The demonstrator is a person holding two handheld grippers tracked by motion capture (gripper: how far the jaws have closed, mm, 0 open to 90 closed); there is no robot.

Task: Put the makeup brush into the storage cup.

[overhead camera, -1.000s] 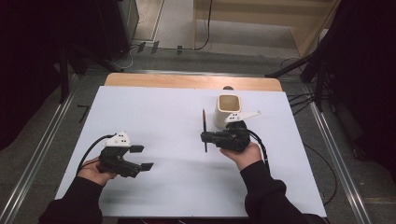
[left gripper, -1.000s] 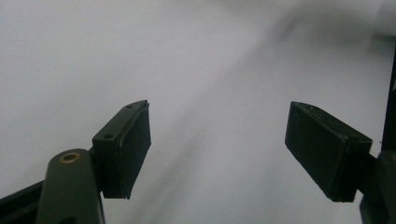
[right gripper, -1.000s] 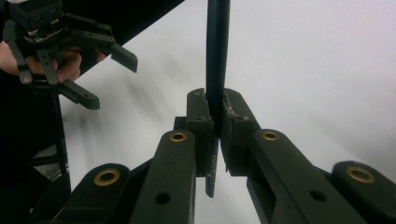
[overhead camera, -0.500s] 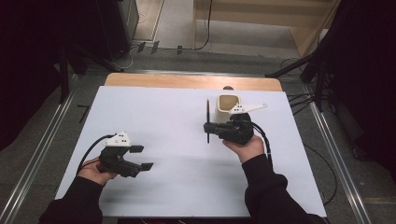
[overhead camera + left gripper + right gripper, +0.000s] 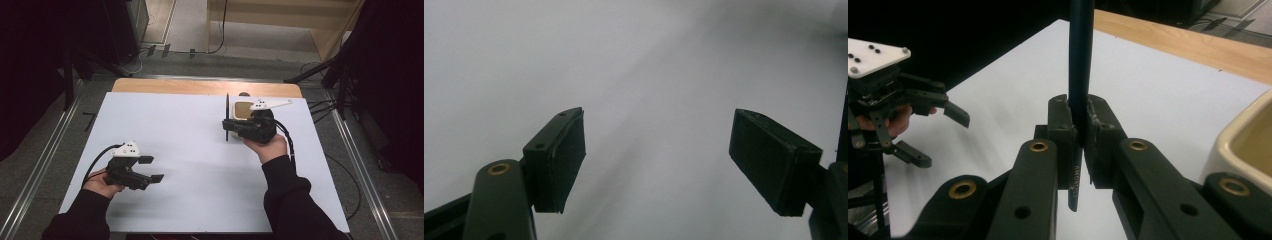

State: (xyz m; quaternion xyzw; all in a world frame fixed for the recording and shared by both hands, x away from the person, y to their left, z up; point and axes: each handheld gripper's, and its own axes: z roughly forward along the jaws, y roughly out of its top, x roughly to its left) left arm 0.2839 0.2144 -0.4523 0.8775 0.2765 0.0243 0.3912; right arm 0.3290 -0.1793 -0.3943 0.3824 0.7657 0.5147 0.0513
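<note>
A thin dark pen (image 5: 227,116) stands clamped between the pads of my right gripper (image 5: 227,129), just left of a cream cup (image 5: 243,108) at the far right of the white table top (image 5: 190,145). In the right gripper view the pen (image 5: 1081,60) rises straight up out of the shut right gripper (image 5: 1079,132), its lower end poking out below, and the cream cup (image 5: 1243,145) sits at the right edge. My left gripper (image 5: 152,169) rests low at the near left, open and holding nothing; in its own view the left gripper (image 5: 659,165) frames bare white table.
A wooden strip (image 5: 200,87) runs along the table's far edge. Metal rails and dark floor flank both sides. Cables trail from both grippers. The left gripper (image 5: 940,137) also shows far off in the right gripper view.
My right gripper has lifted and carried the pen farther away and slightly right, up beside the cream cup. The left gripper has stayed put.
</note>
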